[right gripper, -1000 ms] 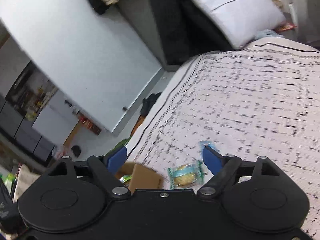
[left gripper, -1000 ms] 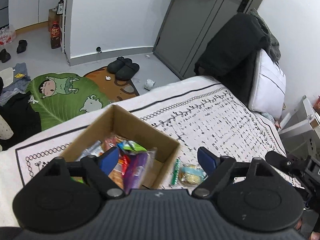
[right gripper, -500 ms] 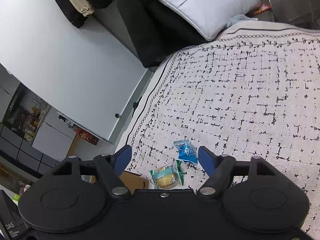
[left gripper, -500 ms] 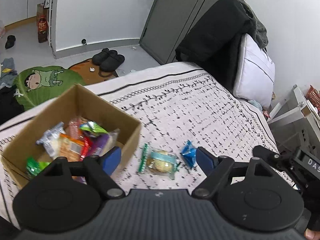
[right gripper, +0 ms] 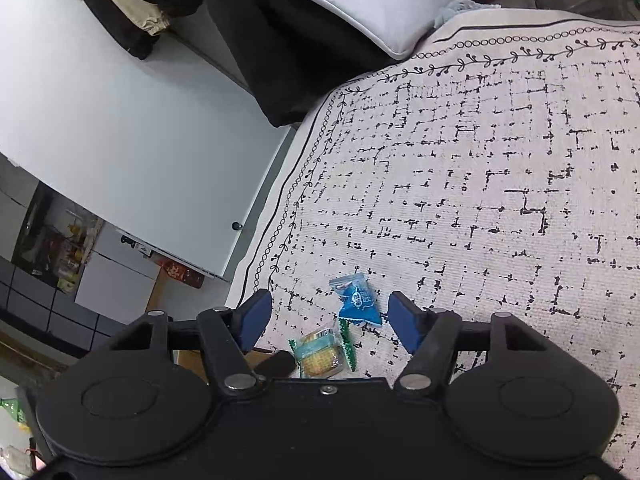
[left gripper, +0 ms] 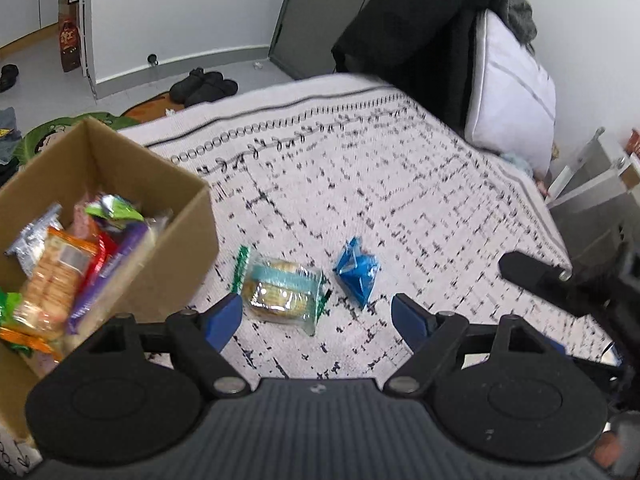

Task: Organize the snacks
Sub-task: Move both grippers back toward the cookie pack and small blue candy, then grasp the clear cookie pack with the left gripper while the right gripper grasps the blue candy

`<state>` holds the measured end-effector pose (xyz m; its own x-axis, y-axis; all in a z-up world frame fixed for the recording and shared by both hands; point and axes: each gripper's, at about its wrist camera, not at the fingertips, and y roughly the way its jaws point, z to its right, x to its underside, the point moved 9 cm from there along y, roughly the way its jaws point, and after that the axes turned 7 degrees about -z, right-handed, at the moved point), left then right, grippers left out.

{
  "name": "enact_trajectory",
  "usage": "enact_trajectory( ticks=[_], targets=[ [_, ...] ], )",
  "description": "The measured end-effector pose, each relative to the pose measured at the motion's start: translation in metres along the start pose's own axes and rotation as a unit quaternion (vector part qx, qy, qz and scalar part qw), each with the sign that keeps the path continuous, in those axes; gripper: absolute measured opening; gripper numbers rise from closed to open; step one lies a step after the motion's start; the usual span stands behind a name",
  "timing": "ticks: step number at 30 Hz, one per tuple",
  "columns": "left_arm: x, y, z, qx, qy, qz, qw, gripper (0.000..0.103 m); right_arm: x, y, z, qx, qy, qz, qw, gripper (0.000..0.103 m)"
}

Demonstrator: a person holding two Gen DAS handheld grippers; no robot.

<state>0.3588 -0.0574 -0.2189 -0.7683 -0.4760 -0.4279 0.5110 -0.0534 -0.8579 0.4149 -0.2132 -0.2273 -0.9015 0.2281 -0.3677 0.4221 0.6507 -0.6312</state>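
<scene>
A cardboard box (left gripper: 132,184) holding several snack packs stands on the bed at the left. Beside it on the blanket lie a clear cracker pack with green ends (left gripper: 282,290) and a small blue packet (left gripper: 357,272). My left gripper (left gripper: 316,316) is open and empty, hovering just short of the cracker pack. My right gripper (right gripper: 330,318) is open and empty, above the blue packet (right gripper: 357,300) and the cracker pack (right gripper: 322,354). The right gripper's body shows in the left wrist view (left gripper: 568,284) at the right.
The patterned blanket (right gripper: 480,184) covers the bed. A white pillow (left gripper: 512,92) and dark clothing (left gripper: 408,28) sit at the bed's head. Slippers (left gripper: 204,86) and a green mat lie on the floor beyond the bed's edge.
Both grippers have moved toward the two loose packs. In the left wrist view the box has slid left and the packs now sit between the fingers. Both stay open.
</scene>
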Motion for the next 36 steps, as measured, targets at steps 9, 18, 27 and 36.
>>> enact_trajectory(
  ticks=[9, 18, 27, 36],
  targets=[
    [0.007, 0.043, -0.003, -0.029, 0.008, -0.017, 0.9994, 0.082, -0.002, 0.021, 0.01, 0.005, 0.009, -0.017, 1.0, 0.061],
    [0.003, 0.069, -0.007, -0.061, 0.024, -0.008, 0.9978, 0.082, -0.002, 0.05, 0.017, 0.016, 0.013, -0.041, 0.999, 0.058],
    [-0.002, 0.088, -0.013, -0.053, 0.024, -0.016, 0.9982, 0.082, 0.0, 0.086, 0.02, 0.045, -0.01, -0.055, 0.997, 0.058],
    [-0.004, 0.089, -0.021, -0.052, 0.021, -0.013, 0.9983, 0.059, 0.005, 0.116, 0.02, 0.059, -0.031, -0.063, 0.996, 0.048]
  ],
)
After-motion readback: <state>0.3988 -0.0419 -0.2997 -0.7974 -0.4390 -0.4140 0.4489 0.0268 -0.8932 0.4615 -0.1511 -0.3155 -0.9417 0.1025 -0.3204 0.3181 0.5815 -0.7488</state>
